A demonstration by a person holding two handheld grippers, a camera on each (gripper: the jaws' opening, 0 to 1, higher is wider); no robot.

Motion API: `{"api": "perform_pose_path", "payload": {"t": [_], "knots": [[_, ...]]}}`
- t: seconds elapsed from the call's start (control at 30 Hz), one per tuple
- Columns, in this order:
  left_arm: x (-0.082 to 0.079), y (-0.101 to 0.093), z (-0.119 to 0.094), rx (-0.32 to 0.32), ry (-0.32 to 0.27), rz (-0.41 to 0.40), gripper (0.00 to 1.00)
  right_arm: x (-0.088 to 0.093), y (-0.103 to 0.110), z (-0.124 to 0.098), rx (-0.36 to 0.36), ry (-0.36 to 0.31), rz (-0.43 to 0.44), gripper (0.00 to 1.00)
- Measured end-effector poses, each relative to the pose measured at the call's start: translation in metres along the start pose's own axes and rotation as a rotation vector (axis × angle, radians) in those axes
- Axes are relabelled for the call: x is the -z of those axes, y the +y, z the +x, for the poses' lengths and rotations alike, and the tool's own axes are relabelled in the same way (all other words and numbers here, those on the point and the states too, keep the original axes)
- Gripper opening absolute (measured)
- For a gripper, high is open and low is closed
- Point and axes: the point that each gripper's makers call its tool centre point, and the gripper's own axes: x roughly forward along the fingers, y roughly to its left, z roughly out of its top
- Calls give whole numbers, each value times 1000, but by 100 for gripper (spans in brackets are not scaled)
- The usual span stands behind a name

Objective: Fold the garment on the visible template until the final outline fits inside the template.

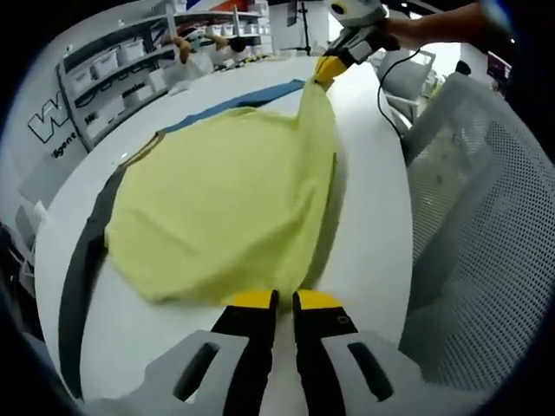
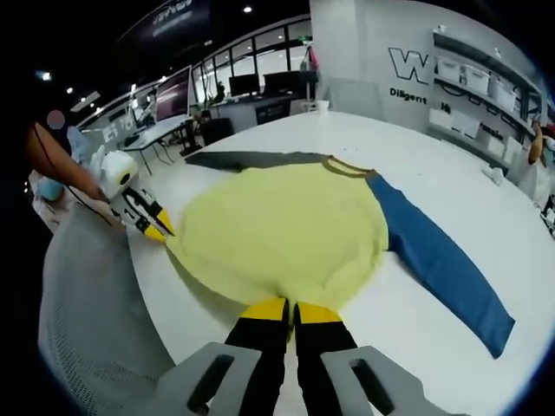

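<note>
A yellow garment (image 1: 221, 199) with a blue sleeve (image 2: 438, 256) and a dark grey sleeve (image 2: 251, 159) lies spread on the white table (image 1: 368, 243). Its brown collar (image 2: 347, 166) lies on the far side in the right gripper view. My left gripper (image 1: 285, 301) is shut on the near hem, its jaws nearly touching. It also appears as the left gripper (image 2: 159, 230) pinching a hem corner. My right gripper (image 2: 291, 309) is shut on the hem too. From the other side, the right gripper (image 1: 328, 69) lifts its corner, pulling the cloth taut.
A grey mesh chair (image 1: 486, 217) stands close to the table edge; the same chair (image 2: 82, 321) is beside the left gripper. Shelves with white boxes (image 1: 113, 74) line the wall behind. A person's arm (image 1: 434, 26) holds the right gripper.
</note>
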Motion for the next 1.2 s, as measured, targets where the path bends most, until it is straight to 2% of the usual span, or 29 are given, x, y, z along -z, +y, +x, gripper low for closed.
{"api": "perform_pose_path", "payload": {"t": [0.2,0.3,0.5,0.53,0.57,0.83,0.97,1.03,1.1,1.2], "knots": [[-6,6,-17,27,3,57,9,2,1,0,-4,5,7,0],[-12,16,-28,35,2,63,9,1,2,0,-4,4,3,0],[-29,25,-45,72,-17,22,8,-1,1,0,1,2,4,0],[-30,24,-47,86,-18,11,8,-1,0,0,2,2,4,0],[-32,16,-48,132,-21,-5,8,0,-1,-1,5,6,1,0],[-31,-4,-47,224,11,-14,8,7,-3,-1,11,24,8,0],[-20,-7,-38,226,42,25,8,9,-1,0,6,30,7,0],[-19,-7,-34,211,39,48,9,9,0,0,5,32,3,0],[-20,-7,-31,206,16,75,13,10,0,1,8,37,1,0],[-11,-8,-27,197,25,67,24,11,-3,1,13,36,11,0]]}}
